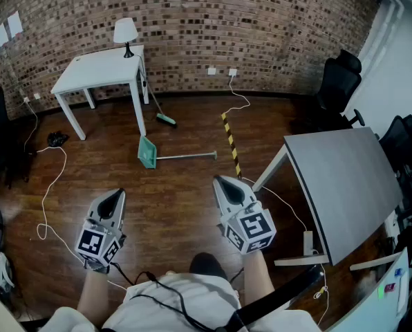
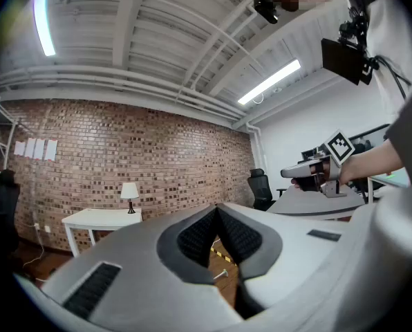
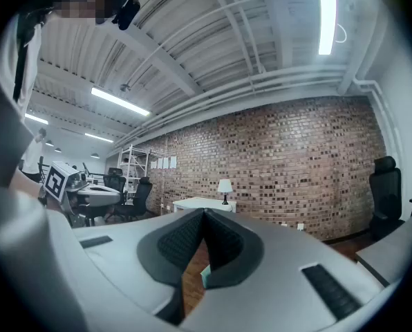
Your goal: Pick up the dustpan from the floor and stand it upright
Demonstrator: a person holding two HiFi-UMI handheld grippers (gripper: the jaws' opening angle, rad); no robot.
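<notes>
A brick wall (image 1: pixel 261 19) runs across the top of the head view, with sheets of paper (image 1: pixel 2 32) pinned at 10 o'clock and wall sockets (image 1: pixel 222 71) near 12 o'clock. A white worktop (image 1: pixel 99 71) stands at 11 o'clock on the wooden floor (image 1: pixel 171 206) and carries a white-shaded lamp (image 1: pixel 126 33) at its far edge. A broom (image 1: pixel 166 121) with a green head leans against that worktop's right leg. A yellow-and-black striped tape (image 1: pixel 230 144) lies on the floor just right of centre. A grey worktop (image 1: pixel 351 185) fills 3 to 4 o'clock, and a black office chair (image 1: pixel 339 81) stands at 2 o'clock. A white cable (image 1: pixel 50 185) snakes over the floor at 8 o'clock.
</notes>
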